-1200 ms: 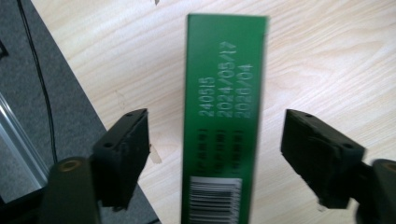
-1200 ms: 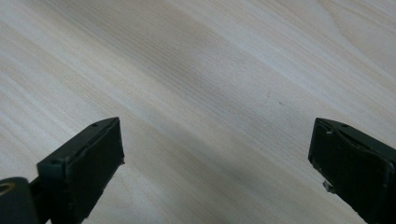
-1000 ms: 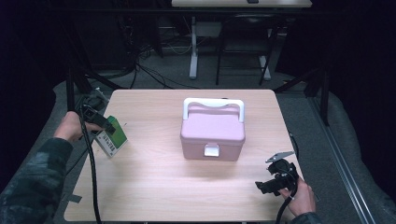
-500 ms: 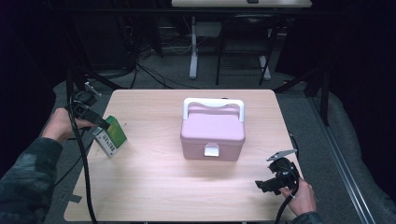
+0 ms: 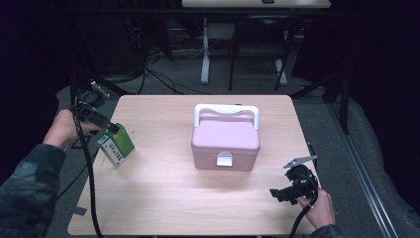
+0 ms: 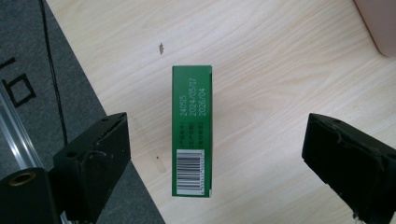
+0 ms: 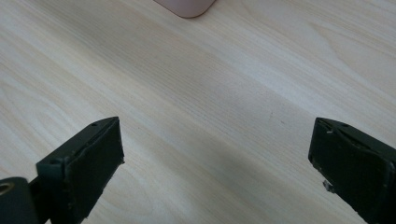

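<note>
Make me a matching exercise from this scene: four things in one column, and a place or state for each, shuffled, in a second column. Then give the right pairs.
Things:
1. green box
2. pink case
3. left gripper
4. right gripper

Places or states:
A. lid shut, white handle, in the middle of the table
B. open over bare wood near the table's right front corner
C. standing on the table near its left edge
D. jaws spread wide, clear of the sides of the box below them

Pairs: 1-C, 2-A, 3-D, 4-B
</note>
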`<state>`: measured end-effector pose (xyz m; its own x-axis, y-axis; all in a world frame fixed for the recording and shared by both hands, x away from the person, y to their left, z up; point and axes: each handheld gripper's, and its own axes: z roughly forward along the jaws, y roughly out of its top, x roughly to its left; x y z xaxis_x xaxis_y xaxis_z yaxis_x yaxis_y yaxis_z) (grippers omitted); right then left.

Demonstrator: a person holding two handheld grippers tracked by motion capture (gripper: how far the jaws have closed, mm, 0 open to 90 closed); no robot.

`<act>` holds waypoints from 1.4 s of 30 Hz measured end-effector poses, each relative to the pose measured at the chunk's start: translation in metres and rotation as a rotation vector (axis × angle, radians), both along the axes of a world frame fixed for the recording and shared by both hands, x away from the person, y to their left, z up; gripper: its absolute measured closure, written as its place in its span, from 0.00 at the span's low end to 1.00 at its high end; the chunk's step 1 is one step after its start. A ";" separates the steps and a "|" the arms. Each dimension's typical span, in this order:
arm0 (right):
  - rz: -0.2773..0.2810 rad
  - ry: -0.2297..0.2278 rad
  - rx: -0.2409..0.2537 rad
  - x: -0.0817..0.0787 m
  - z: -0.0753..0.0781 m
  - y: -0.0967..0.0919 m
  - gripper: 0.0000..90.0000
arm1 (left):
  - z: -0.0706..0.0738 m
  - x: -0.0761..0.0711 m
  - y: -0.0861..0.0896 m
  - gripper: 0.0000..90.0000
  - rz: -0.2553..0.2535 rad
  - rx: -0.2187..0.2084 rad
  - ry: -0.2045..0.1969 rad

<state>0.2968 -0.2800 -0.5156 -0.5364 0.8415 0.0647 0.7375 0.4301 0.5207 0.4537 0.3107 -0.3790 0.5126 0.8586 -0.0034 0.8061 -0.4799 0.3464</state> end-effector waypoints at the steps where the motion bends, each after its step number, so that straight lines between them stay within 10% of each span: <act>1: 0.003 -0.006 0.005 0.001 0.000 0.000 0.03 | 0.001 0.000 -0.001 0.08 -0.006 0.003 -0.003; 25: 0.047 -0.046 0.046 0.024 0.040 0.010 0.05 | 0.021 -0.003 -0.054 0.00 -0.128 -0.060 -0.053; 42: 0.077 -0.108 0.079 0.060 0.080 0.025 0.07 | 0.008 0.003 -0.108 0.00 -0.219 -0.110 -0.049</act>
<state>0.3568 -0.2552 -0.4359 -0.6066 0.7921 0.0681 0.6419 0.4375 0.6297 0.4567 0.2032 -0.3706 0.6882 0.7229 -0.0609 0.6679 -0.5985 0.4424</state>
